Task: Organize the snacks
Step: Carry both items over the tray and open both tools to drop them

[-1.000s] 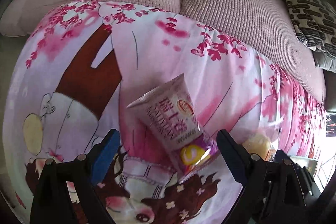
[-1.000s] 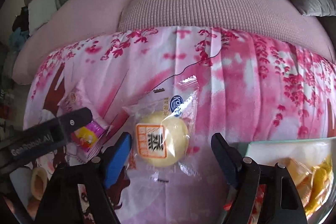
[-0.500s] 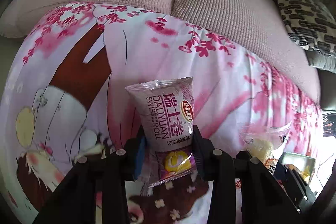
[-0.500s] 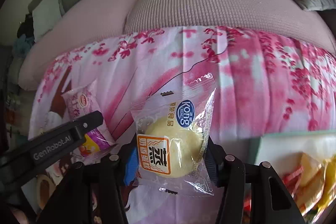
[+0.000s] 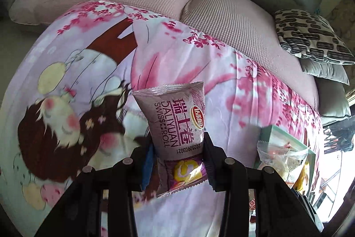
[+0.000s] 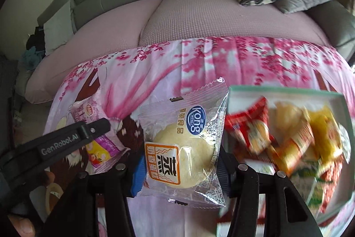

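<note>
Left tongs (image 5: 178,154) clenched on a matte purple Swiss roll packet (image 5: 175,123). Right tongs (image 6: 179,167) clenched on a crinkly clear-wrapped round bun (image 6: 184,161). Only the right view shows the green-rimmed box (image 6: 286,90) at 3 o'clock, full of glossy snack packets (image 6: 288,143), on the floral cloth (image 6: 199,63).

1. The left gripper (image 5: 178,148) is made of matte black plastic, with a blue pad on the inside of one finger.
2. Round silver screws sit on its finger links.
3. The right gripper (image 6: 179,161) has the same black body, blue pad and silver screws.
4. White letters "GenRobot.AI" are printed on the side of the left gripper's finger, seen in the right wrist view.
</note>
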### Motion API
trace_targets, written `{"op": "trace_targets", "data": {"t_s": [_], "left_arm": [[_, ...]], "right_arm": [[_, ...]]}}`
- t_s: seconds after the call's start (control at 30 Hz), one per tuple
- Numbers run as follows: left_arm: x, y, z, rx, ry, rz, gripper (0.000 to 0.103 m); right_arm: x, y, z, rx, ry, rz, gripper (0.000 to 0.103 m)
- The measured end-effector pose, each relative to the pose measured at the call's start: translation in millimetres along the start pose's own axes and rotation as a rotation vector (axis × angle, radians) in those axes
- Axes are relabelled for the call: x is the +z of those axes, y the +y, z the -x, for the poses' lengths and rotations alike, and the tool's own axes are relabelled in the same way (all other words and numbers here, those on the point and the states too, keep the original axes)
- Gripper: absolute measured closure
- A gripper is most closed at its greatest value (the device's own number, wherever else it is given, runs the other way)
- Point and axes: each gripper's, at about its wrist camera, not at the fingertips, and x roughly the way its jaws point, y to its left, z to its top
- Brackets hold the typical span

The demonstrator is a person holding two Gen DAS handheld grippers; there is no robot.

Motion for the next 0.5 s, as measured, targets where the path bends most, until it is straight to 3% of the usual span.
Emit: {"op": "trace_targets", "data": {"t_s": [0.33,0.5], "left_arm": [[-26.8,-27.8,19.0,-0.066,-0.030,-0.078,0.061],[-34.0,-81.8,27.1,-0.131,-0.032,-0.209,0.061]], "right_arm": [[-28.9,-49.4,53.5,-0.004,-0.088,-0.078,0.047],[-27.9,-111.0,77.2,-0.112,-0.144,-0.209,0.047]]}}
